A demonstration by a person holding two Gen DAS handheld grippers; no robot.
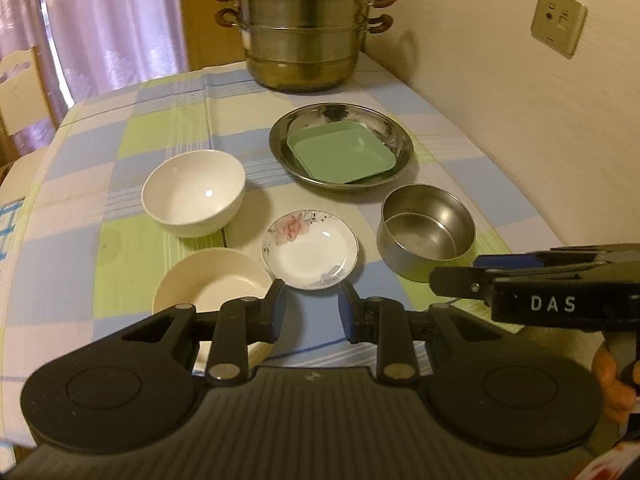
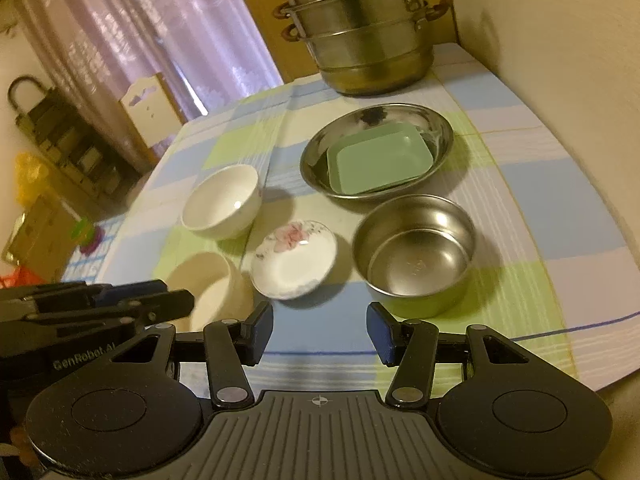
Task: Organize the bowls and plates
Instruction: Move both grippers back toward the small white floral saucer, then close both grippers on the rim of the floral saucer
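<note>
Grippers point(image 1: 312, 308) point(image 2: 320, 330) parted, saucer point(image 1: 310, 249) just ahead

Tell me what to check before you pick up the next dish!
1. Left gripper open and holding nothing: ok.
2. Right gripper open and holding nothing: ok.
3. Green tray already sitting inside the big metal plate: ok.
4. Flower saucer has free space around it: ok, nothing touches it.
5. Metal bowl empty: ok.
6. Cream bowl fully in view: not ok, the left gripper hides part of it.
</note>
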